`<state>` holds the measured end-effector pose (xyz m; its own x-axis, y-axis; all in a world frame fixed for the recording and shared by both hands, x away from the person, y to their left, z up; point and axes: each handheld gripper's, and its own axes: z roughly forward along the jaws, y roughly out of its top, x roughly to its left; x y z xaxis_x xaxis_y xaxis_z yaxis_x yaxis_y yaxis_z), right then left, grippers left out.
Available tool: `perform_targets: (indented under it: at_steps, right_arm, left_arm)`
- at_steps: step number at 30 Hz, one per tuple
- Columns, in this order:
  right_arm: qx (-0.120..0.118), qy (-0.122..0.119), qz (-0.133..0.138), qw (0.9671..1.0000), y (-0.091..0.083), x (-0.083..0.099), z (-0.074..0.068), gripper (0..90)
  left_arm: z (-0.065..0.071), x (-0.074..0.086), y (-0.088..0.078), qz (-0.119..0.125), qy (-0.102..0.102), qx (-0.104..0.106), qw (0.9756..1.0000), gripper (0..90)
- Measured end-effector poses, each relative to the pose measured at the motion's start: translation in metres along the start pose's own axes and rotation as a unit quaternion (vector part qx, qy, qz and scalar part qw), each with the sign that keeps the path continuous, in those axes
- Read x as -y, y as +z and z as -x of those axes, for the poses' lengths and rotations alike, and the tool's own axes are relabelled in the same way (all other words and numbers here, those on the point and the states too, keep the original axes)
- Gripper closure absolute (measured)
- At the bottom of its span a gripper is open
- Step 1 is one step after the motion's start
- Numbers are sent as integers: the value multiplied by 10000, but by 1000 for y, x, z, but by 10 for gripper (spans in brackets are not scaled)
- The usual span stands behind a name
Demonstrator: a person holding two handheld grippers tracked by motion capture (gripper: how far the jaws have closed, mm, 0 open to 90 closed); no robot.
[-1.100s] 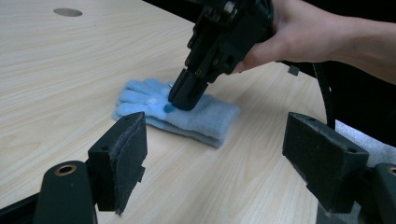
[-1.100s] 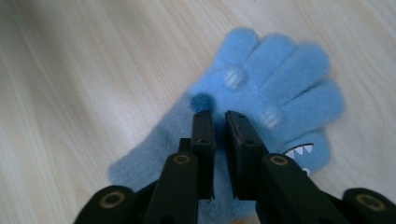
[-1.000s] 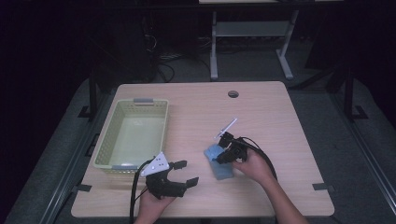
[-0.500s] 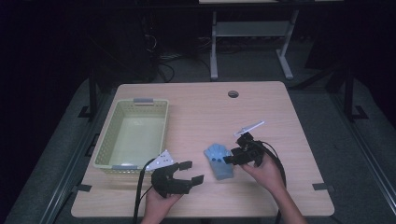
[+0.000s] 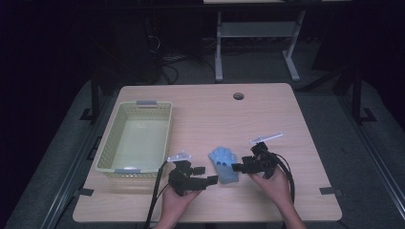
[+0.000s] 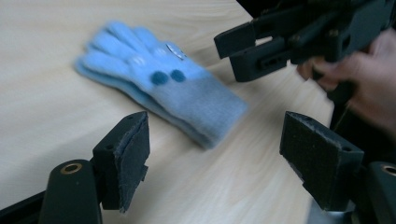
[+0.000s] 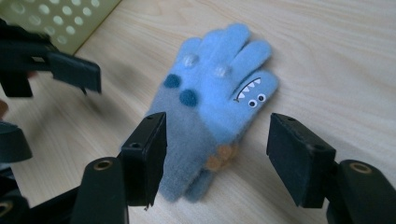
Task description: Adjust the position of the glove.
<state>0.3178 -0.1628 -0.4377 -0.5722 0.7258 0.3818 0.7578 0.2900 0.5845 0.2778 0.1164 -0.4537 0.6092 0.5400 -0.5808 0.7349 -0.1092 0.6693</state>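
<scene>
A light blue glove [image 5: 223,167] with a monster face lies flat on the wooden table [image 5: 215,114], fingers pointing away from me. In the right gripper view its cuff [image 7: 187,154] sits between the jaws of my right gripper [image 7: 217,156], which have just been opening; the pads stand clear of the cloth. In the high view the right gripper [image 5: 237,168] is at the glove's right edge. My left gripper [image 5: 206,174] is open at the glove's near left. In the left gripper view the glove [image 6: 159,88] lies just ahead of the left gripper [image 6: 215,149], whose spread jaws hold nothing.
A pale yellow-green perforated basket [image 5: 107,152] stands on the table's left half, close to my left hand. A round cable hole [image 5: 238,96] is near the far edge. Cables trail from both grippers toward the near edge. Beyond the table are dark floor and a metal frame.
The right gripper has let go of the glove and shifted right; the glove now lies flat on the table. The left gripper has moved right, up to the glove.
</scene>
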Motion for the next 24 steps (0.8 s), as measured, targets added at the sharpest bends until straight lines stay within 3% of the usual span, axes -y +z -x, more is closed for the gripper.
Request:
perform_targets:
  at_steps: [1, 3, 11, 16, 20, 24]
  right_arm:
    - [-30, 69, 46, 10000, 1, 2, 1, 375]
    - [-32, 168, 111, 9998, 2, 5, 3, 376]
    - [-205, 365, 237, 9988, 2, 8, 7, 398]
    - [-379, 587, 318, 9970, 5, 13, 12, 424]
    - [-416, 784, 276, 9957, 9, 16, 15, 436]
    - [-464, 761, 200, 9958, 15, 15, 14, 456]
  left_arm:
    - [0, 0, 2, 21, -115, 16, 9999, 238]
    - [1, -1, 6, -8, -102, -68, 9999, 238]
    - [-9, -6, 24, -194, -681, -181, 9973, 254]
    - [-9, -5, 30, -176, -618, -260, 9976, 307]
    - [-14, -5, 34, -159, -914, -196, 9955, 324]
    - [-15, -5, 35, -88, -893, -216, 9957, 357]
